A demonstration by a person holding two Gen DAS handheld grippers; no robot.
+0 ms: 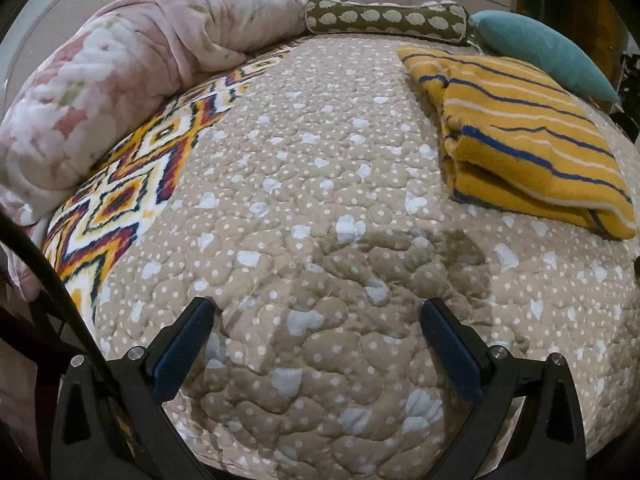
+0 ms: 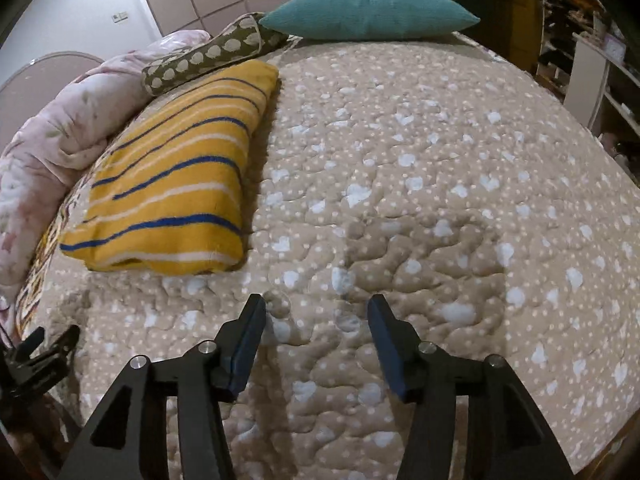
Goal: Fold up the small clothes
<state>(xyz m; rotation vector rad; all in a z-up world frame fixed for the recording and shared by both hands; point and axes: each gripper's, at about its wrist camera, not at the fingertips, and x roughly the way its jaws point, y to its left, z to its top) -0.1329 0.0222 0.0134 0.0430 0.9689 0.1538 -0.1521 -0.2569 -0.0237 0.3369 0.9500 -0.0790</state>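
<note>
Two grippers, left [image 1: 316, 316] and right [image 2: 316, 312], fingers spread empty over the bed [image 1: 320, 184]; folded yellow blue-striped knit garment [image 2: 176, 176] likely soft, light, best pinched at corners.

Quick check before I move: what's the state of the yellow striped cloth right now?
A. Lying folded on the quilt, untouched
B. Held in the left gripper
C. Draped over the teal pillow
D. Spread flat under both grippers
A. The cloth lies folded in layers on the quilt, while the left gripper and right gripper are both open and empty, apart from it.
</note>
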